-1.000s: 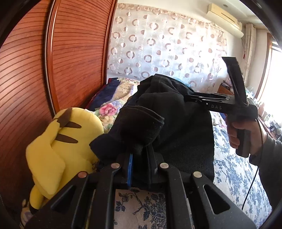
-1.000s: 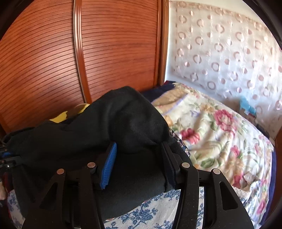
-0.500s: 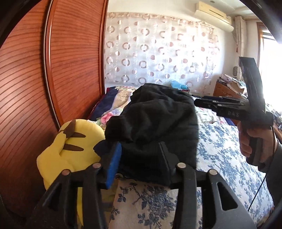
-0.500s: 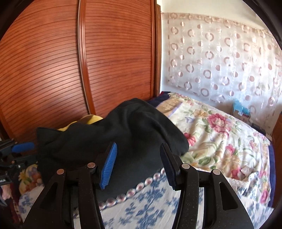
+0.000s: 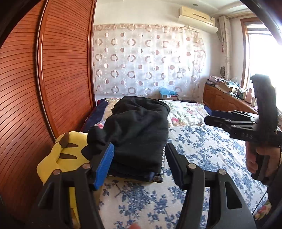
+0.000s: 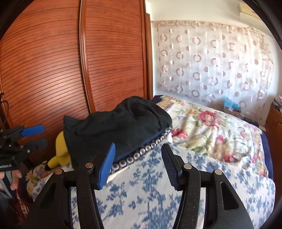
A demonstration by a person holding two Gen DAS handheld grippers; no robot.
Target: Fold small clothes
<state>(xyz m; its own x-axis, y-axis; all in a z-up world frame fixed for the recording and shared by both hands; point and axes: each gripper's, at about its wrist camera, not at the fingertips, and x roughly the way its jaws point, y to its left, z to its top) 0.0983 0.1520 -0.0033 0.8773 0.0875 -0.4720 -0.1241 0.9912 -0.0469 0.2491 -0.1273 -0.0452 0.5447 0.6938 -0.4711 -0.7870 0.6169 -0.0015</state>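
A: Lying folded now, the black garment (image 5: pixel 139 133) sits at the bed's (image 5: pixel 202 149) left edge against the yellow plush toy (image 5: pixel 65 155); a second ago both grippers pinched it.

B: Left gripper (image 5: pixel 139 162) released, jaws opening, empty. Right gripper (image 6: pixel 137 163) too: jaws opening, cloth beyond the tips, untouched.

— What closes the left side of the room?
— A slatted reddish wood wardrobe (image 5: pixel 67 70), right beside the bed (image 5: pixel 202 149).
— And behind the bed?
— A sheer curtain with ring patterns (image 5: pixel 148 59); an air conditioner (image 5: pixel 197 15) hangs above it.
— Light?
— Bright daylight from a window (image 5: pixel 260 52) at right, above a low wooden cabinet (image 5: pixel 222 100).
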